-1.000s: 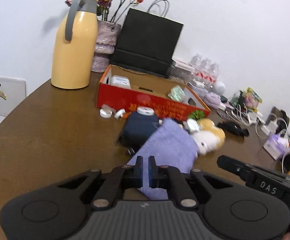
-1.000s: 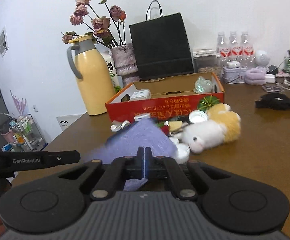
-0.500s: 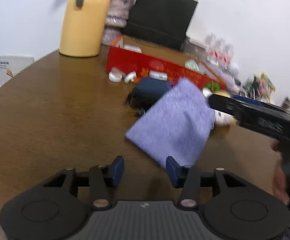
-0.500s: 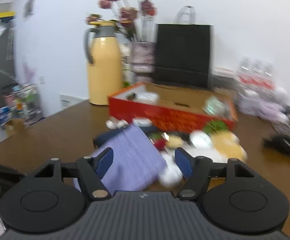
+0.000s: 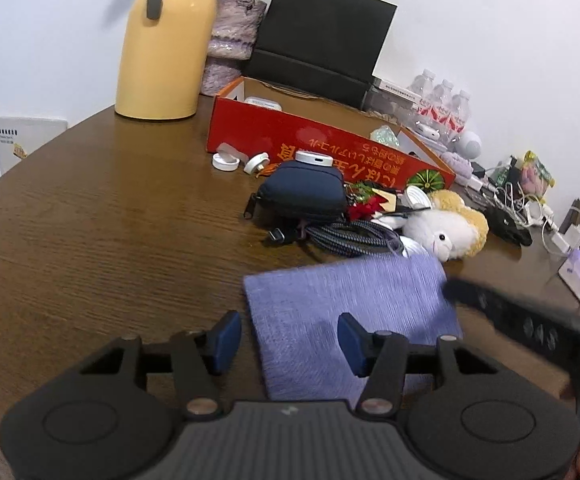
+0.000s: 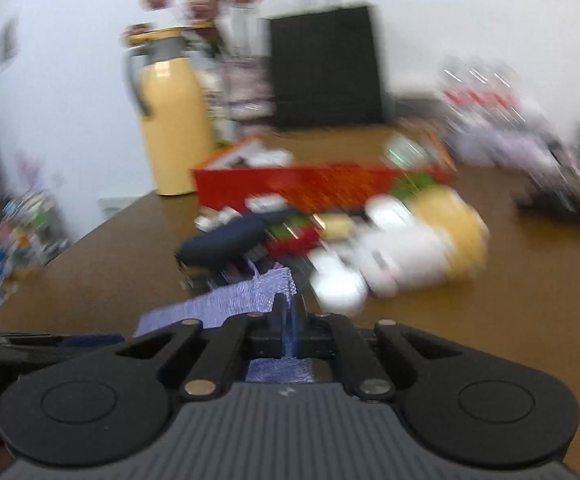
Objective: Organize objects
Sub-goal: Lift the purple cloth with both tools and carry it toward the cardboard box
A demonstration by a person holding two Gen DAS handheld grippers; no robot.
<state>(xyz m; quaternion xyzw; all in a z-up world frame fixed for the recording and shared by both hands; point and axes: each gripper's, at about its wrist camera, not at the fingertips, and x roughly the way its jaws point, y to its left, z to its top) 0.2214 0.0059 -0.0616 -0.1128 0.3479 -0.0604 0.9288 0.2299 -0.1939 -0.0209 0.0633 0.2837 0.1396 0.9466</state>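
A purple cloth [image 5: 350, 304] lies flat on the brown table [image 5: 90, 240], close in front of me. My left gripper [image 5: 288, 338] hangs open over the cloth's near edge, and its blue pads [image 5: 226, 338] are clear of the fabric. My right gripper [image 6: 288, 312] is shut, with the cloth [image 6: 230, 304] pinched at its far right corner. In the left wrist view it [image 5: 450, 286] comes in blurred from the right. Behind the cloth lie a navy pouch [image 5: 306, 190], a coiled cable [image 5: 346, 236] and a white and yellow plush toy [image 5: 446, 228]. The right wrist view is motion-blurred.
A red cardboard box [image 5: 310, 144] with small items stands behind the pile. A yellow jug [image 5: 162, 52], a vase and a black paper bag [image 5: 322, 32] line the wall. White caps [image 5: 226, 160] lie by the box. Bottles, chargers and cables crowd the far right.
My left gripper opened and let the cloth go, and the cloth now lies flat. My right gripper opened, then shut again on the cloth's corner. Both grippers sank.
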